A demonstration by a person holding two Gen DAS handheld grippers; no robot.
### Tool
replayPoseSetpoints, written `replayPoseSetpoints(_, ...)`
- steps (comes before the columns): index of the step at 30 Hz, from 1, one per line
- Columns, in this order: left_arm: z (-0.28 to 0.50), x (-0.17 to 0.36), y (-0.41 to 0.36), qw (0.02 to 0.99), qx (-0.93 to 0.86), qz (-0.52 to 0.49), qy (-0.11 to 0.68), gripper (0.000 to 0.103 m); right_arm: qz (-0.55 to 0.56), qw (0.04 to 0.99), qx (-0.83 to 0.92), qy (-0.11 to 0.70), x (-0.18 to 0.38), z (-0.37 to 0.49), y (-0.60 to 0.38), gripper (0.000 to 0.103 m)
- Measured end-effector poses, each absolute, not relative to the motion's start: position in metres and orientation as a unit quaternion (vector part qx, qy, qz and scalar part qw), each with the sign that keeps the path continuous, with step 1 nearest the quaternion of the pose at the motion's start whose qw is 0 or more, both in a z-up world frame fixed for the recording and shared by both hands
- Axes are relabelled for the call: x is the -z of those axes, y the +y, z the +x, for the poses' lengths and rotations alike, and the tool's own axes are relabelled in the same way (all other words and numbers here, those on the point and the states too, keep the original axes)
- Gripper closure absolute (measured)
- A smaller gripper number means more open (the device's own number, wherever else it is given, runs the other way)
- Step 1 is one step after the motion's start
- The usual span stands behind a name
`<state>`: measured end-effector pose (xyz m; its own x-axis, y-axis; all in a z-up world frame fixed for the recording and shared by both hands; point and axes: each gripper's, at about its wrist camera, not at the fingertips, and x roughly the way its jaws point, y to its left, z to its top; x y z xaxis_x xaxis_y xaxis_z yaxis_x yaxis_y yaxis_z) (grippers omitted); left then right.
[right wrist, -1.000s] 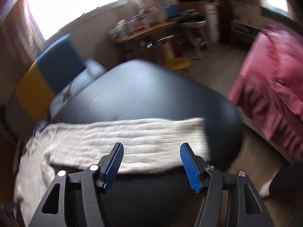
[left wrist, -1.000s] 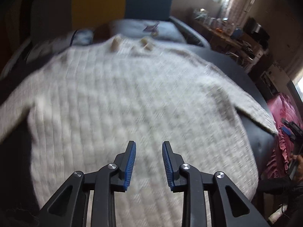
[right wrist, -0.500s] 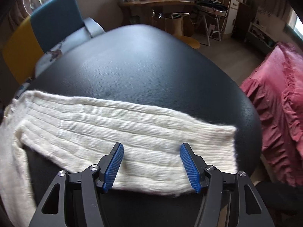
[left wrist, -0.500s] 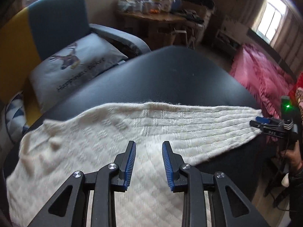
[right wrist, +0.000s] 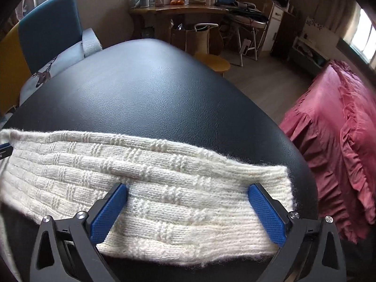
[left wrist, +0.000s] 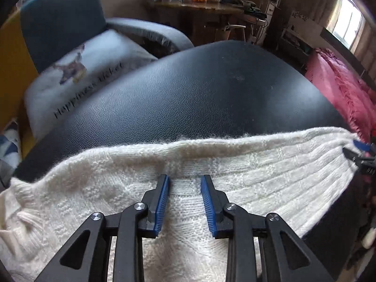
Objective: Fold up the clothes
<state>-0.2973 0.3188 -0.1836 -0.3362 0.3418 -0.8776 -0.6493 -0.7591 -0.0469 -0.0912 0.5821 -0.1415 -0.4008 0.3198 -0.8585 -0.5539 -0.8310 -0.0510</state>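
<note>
Hovering low over a cream knitted sweater (left wrist: 235,188), the left gripper (left wrist: 185,181) has its blue-padded jaws parted by a narrow gap, with nothing clamped between them; the knit shows through the gap, and whether the tips touch the wool cannot be told. They sit just short of the sweater's far folded edge, near where the sleeve (right wrist: 152,171) joins the body. The right gripper (right wrist: 188,189) is spread wide, its two blue pads straddling the sleeve close to the cuff end; the pads lie over or against the knit, one toward the middle of the sleeve, the other just inside the cuff, and they grip nothing. The sleeve lies flat and stretched across a black leather-look surface (right wrist: 164,89), its cuff near that surface's right edge. In the left wrist view the right gripper's tip appears at the sleeve's far right end. Beyond the dark surface stand a blue chair (left wrist: 58,23) with a printed cushion (left wrist: 82,75), and a pink ruffled cloth (right wrist: 336,145) to the right.
</note>
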Motion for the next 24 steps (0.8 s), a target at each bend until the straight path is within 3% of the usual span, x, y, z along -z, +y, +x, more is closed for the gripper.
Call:
replayPoseSetpoints(5,-0.297,0.165,0.294,0.325,-0.796,-0.499,0.105,0.075,-0.474,0.252,-0.837,0.108,0.128,-0.093,0.574,0.0)
replayPoseSetpoints(13,-0.259,0.129,0.224,0.334,-0.807,-0.485,0.055,0.075,-0.448,0.072,-0.887,0.089,0.087,-0.139,0.465,0.0)
replayPoseSetpoints(18,-0.218,0.143,0.194,0.316,-0.803,-0.503,0.051,0.075,-0.511,0.057,-0.857,0.016,0.121,-0.184,0.41,0.0)
replayPoseSetpoints(21,-0.207,0.157,0.183,0.298,-0.799,-0.519,0.06,0.075,-0.528,0.041,-0.846,0.058,0.134,-0.182,0.412,0.001)
replayPoseSetpoints(24,-0.201,0.173,0.177,0.283,-0.793,-0.535,0.073,0.075,-0.49,-0.103,-0.845,0.186,0.119,-0.156,0.406,0.0)
